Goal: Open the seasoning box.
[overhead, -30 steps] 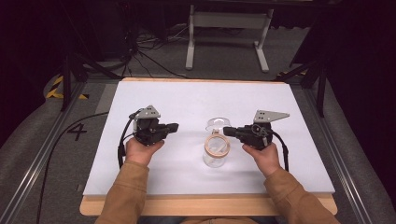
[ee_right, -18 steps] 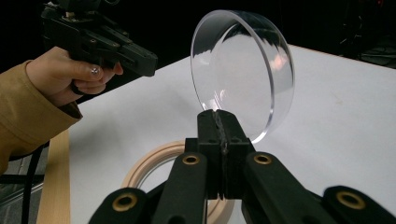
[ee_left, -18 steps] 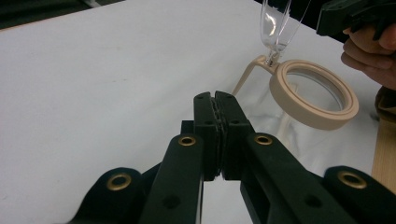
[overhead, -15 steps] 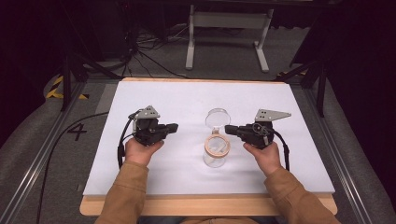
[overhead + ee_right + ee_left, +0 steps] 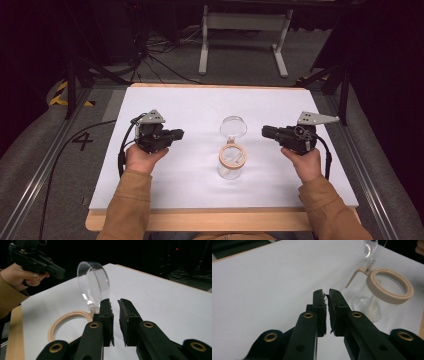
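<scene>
A clear glass jar [image 5: 230, 165] stands upright near the middle of the tabletop [image 5: 190, 107], between the two hands and touched by neither. Its mouth is ringed by a smooth, pale tan collar [image 5: 390, 285], round and thick, and from the hinge at the far side of that collar a clear round lid [image 5: 93, 286] stands tipped up and back, thin-walled and glossy with bright highlights along its edge. The left gripper [image 5: 176, 134] is matt black with brass-coloured rivets and a grey three-cornered plate on top; its fingers [image 5: 320, 307] are flat slabs faced with rough, frayed dark padding, and they stand a narrow slit apart with nothing between them, having just been opening. The right gripper [image 5: 266, 132] is of the same build; its fingers [image 5: 106, 315] are parted a little wider, also empty, and have likewise just been opening. Both hands wear tan sleeves [image 5: 131, 205]. The tabletop is a smooth white sheet over a light wooden board whose edge shows at the near side. Around it lies grey carpet [image 5: 30, 150] with metal rails, black cables, a painted "4" and a pale metal stand [image 5: 242, 30] in a dark room behind. Compared with a second ago, the right gripper has drawn back from the jar's collar towards the right and now sits well apart from it, while the left gripper is about where it was and the jar has not shifted.
</scene>
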Demonstrator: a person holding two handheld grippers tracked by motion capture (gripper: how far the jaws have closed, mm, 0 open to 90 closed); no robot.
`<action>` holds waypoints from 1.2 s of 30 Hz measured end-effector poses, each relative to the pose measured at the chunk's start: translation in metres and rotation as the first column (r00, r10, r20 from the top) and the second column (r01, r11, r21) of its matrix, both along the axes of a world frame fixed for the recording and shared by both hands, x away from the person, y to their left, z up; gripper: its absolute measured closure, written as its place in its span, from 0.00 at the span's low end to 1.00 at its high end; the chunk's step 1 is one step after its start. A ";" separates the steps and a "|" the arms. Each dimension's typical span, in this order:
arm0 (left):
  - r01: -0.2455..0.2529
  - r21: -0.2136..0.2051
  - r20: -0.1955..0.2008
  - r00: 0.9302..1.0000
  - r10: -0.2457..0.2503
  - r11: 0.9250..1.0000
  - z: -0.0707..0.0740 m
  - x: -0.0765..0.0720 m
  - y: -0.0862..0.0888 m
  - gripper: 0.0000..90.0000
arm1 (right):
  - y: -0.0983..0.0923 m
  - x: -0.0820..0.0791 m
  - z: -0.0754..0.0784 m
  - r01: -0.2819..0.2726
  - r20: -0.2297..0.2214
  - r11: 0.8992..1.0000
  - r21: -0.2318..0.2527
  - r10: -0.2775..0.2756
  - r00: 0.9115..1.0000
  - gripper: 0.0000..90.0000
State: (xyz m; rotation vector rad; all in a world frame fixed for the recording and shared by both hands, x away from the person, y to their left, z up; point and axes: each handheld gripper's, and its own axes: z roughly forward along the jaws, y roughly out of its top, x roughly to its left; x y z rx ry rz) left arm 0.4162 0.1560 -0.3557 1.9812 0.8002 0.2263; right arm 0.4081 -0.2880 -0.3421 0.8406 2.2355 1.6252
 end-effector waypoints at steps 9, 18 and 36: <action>-0.079 0.056 -0.054 0.995 0.082 0.995 -0.004 0.010 0.024 0.87 | -0.032 0.003 0.001 0.135 0.023 0.984 -0.113 -0.134 0.991 0.77; -0.179 0.133 -0.089 0.977 0.192 0.975 -0.022 0.022 0.030 0.80 | -0.065 0.013 -0.012 0.232 -0.021 0.958 -0.167 -0.239 0.971 0.68; -0.163 0.123 -0.123 0.976 0.178 0.979 -0.059 0.034 0.031 0.73 | -0.087 0.040 -0.071 0.255 -0.082 0.926 -0.279 -0.288 0.954 0.58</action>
